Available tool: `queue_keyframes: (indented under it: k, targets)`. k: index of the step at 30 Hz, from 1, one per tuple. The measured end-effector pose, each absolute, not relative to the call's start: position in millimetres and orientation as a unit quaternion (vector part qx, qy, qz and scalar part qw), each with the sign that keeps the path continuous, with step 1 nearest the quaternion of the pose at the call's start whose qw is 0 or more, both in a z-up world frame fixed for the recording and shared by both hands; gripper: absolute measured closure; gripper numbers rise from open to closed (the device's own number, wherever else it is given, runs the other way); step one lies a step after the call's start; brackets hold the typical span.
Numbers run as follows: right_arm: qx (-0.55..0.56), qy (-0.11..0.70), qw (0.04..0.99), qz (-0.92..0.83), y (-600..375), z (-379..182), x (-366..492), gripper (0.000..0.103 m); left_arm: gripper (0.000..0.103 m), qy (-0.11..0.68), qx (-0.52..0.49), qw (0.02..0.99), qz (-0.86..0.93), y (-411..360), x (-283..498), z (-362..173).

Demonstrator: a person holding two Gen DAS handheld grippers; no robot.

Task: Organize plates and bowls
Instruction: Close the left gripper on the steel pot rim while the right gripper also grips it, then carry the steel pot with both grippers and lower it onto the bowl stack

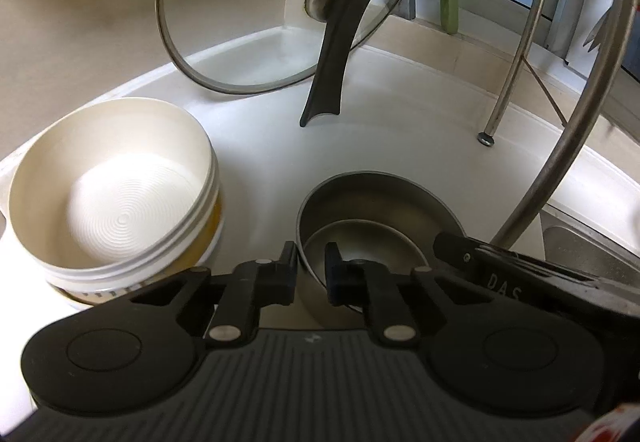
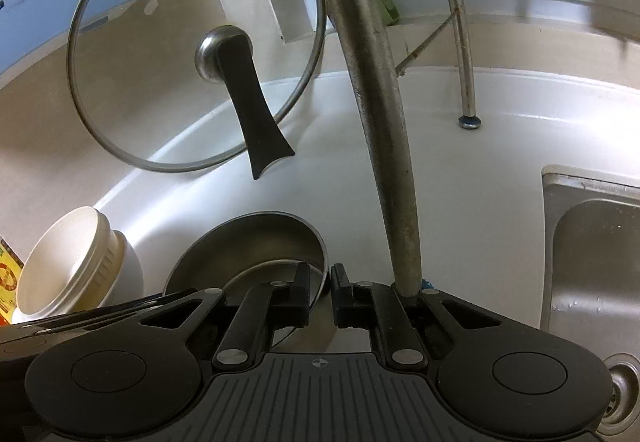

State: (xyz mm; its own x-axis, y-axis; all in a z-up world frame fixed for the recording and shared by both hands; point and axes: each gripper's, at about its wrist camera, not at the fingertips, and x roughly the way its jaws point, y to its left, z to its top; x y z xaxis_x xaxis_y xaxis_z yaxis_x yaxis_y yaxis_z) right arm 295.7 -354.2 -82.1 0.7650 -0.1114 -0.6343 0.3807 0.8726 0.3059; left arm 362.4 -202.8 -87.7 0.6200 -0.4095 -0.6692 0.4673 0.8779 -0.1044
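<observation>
Two nested steel bowls (image 1: 380, 210) on white counter (image 1: 400, 122). Left gripper (image 1: 311, 270) pinches inner bowl's left rim; right gripper (image 2: 320, 292) pinches its right rim. Cream bowl stack (image 1: 116, 198) just left; faucet (image 2: 380, 102) crowds right.

Two steel bowls (image 1: 380, 202) are sitting nested, one inside the other. Cream bowls (image 1: 112, 190) are standing in one stack; at least two rims are showing. One glass lid (image 1: 248, 22) is leaning upright. One sink (image 2: 592, 266) is showing.
</observation>
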Motion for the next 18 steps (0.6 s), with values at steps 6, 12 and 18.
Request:
queue_keyframes:
  k: [6,12,18]
  targets:
    - [0.212,0.319,0.914,-0.133,-354,-82,296,0.093,0.091,0.359,0.044,0.899,-0.245,-203,361,-88]
    - [0.211,0.318,0.915,-0.127,-352,-78,295,0.093,0.091,0.359,0.042,0.9,-0.244,-201,358,-86]
    - [0.215,0.318,0.916,-0.12,-350,-72,286,0.093,0.091,0.357,0.035,0.9,-0.246,-194,346,-81]
